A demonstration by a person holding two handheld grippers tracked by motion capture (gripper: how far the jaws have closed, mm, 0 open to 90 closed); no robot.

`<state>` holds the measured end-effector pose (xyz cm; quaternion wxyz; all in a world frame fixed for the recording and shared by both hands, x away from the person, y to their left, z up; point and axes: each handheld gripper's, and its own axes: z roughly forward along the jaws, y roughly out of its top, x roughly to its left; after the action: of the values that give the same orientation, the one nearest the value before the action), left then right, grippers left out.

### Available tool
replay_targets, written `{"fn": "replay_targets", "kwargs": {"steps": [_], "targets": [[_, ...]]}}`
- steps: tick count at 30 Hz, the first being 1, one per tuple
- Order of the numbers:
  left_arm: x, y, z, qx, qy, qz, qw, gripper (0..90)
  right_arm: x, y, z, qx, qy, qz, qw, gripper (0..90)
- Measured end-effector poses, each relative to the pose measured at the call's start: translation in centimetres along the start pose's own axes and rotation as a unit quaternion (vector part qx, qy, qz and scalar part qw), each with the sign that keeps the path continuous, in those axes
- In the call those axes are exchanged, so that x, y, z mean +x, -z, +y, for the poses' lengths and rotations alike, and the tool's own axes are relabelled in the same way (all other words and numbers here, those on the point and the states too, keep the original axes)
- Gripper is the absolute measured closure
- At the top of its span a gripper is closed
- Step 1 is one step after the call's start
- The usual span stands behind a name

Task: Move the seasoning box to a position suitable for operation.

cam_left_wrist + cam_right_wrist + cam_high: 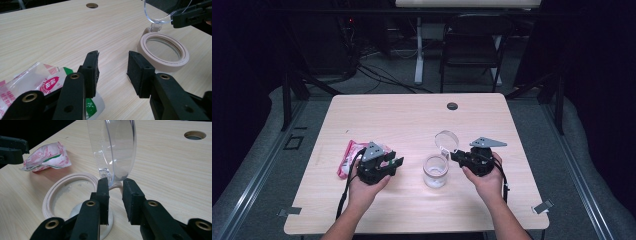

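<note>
One wooden table point(412, 120) fills the centre of the high view, with one round cable hole point(452, 106) near its upper edge. On it stand one glass jar point(435, 170), just right of centre in the lower half of that view, and one red, white and green printed packet point(348, 157) at lower left.

The jar has a pale beige rim point(163, 51) and one clear hinged lid point(117, 150), tipped up and open above the jar mouth. In the right gripper view the lid rises through the upper centre of the frame, and its lower edge lies between the two black jaws.

Two grippers are present, one in each hand. The right gripper point(115, 186), at the right of the jar in the high view, has its jaws on either side of the lid's lower edge; whether the pads press on the plastic cannot be told. The left gripper point(113, 66), at lower left of centre in the high view, has its jaws apart with bare tabletop between them. The packet lies partly under its left jaw in the left gripper view, and the jar rim shows at the upper right of that frame.
</note>
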<state>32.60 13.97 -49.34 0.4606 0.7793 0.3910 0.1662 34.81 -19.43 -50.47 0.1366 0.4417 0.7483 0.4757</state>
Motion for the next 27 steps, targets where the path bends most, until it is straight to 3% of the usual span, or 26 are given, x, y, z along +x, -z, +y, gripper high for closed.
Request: {"fn": "replay_targets", "kwargs": {"steps": [9,12,14,17,20,22,27], "targets": [[0.7,0.7,0.0,0.005,0.005,-0.001,1.0,61.9,0.0,-0.2,0.1,-0.001,0.004,-0.004,1.0,74.9],[1.1,1.1,-0.1,0.006,0.011,0.0,0.9999,61.5,0.1,0.3,0.2,0.003,0.003,-0.002,1.0,69.8],[1.4,1.7,-0.4,0.01,-0.002,0.011,0.9999,60.9,0.1,0.8,0.3,0.002,0.008,-0.009,0.9999,69.4],[2.2,2.7,-1.2,0.002,-0.001,0.007,1.0,58.1,0.1,1.6,0.5,-0.002,0.007,-0.009,0.9999,66.8],[2.7,3.2,-2.0,0.0,-0.002,0.015,0.9999,53.5,0.3,2.1,0.7,-0.008,0.008,-0.008,0.9999,65.1],[3.4,3.5,-2.8,0.027,-0.002,0.027,0.9993,51.7,0.5,2.5,0.7,-0.013,0.013,-0.009,0.9998,61.1],[3.8,3.5,-2.8,0.023,0.005,0.024,0.9994,45.9,0.7,2.6,0.7,-0.022,0.016,-0.01,0.9996,57.5]]}}
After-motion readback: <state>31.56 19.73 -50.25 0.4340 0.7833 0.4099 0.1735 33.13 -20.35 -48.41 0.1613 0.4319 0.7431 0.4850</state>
